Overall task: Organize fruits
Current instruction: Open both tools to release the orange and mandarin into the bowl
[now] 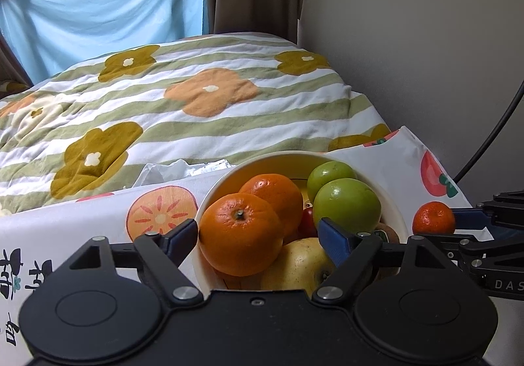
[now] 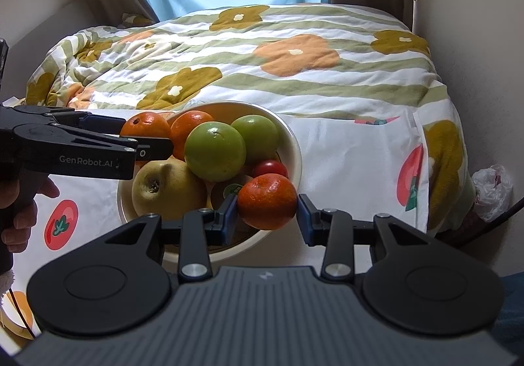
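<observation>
A cream bowl on the fruit-print cloth holds two oranges, two green apples, a yellow apple, a small red fruit and a kiwi. My left gripper is open, its fingers on either side of the nearest orange over the bowl. My right gripper has its pads against a small dark-orange tangerine at the bowl's near rim.
The bowl stands on a table covered with a white fruit-print cloth. Behind it lies a bed with a striped flower quilt. A wall is at the right, with a black cable and a plastic bag.
</observation>
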